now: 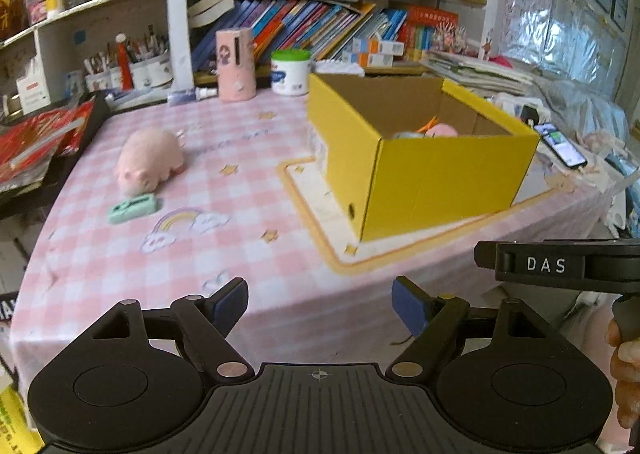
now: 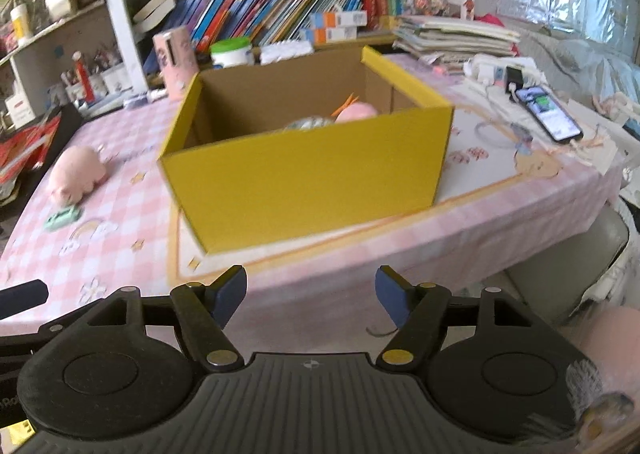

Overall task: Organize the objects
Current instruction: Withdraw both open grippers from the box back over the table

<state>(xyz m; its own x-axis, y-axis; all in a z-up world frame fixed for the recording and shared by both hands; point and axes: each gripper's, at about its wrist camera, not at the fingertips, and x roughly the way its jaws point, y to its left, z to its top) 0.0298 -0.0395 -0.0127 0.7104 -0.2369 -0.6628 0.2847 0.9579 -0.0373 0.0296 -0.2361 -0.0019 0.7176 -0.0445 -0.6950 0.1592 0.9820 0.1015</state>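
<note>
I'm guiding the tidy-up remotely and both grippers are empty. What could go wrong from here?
1. The pink plush and green eraser lie close together; grabbing one could knock the other.
2. The yellow box stands between the right gripper and those items; reaching across could shove it.

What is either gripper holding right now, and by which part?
Nothing. The left gripper and right gripper are both open and empty.

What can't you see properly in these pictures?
- Things inside the yellow box: both views, its front wall hides all but a pink top and something orange.
- Writing on the green block: both views, too small and blurred.
- Phone screen: both views, too small to read.
</note>
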